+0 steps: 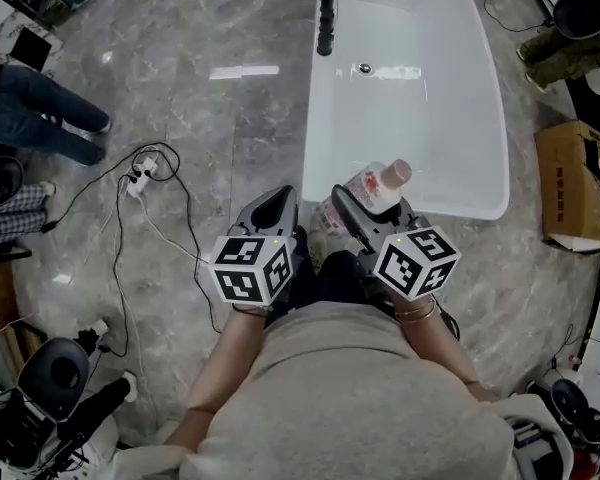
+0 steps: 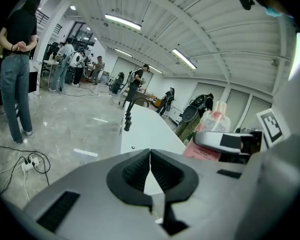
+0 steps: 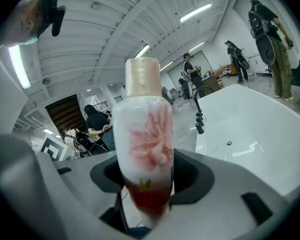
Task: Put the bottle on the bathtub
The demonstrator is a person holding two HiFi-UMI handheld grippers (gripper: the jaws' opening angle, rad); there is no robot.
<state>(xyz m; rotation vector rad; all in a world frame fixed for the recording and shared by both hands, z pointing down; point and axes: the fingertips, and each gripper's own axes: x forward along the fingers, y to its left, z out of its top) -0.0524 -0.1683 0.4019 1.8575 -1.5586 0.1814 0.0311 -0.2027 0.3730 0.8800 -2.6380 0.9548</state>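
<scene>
A white bottle [image 3: 145,149] with a pink flower print and a beige cap stands between the jaws of my right gripper [image 3: 147,181], which is shut on its lower part. In the head view the bottle [image 1: 372,190] juts forward from the right gripper [image 1: 365,213], just over the near rim of the white bathtub [image 1: 480,128]. My left gripper [image 1: 272,211] hangs beside it over the floor, left of the tub. Its jaws are shut with nothing between them [image 2: 150,171]. The bottle [image 2: 216,121] also shows at the right of the left gripper view.
A black faucet column [image 1: 326,13] stands at the tub's far left rim. A cardboard box [image 1: 576,183] lies on the floor to the right. A power strip with cables [image 1: 138,178] lies to the left, and a person's legs [image 1: 40,118] are at far left.
</scene>
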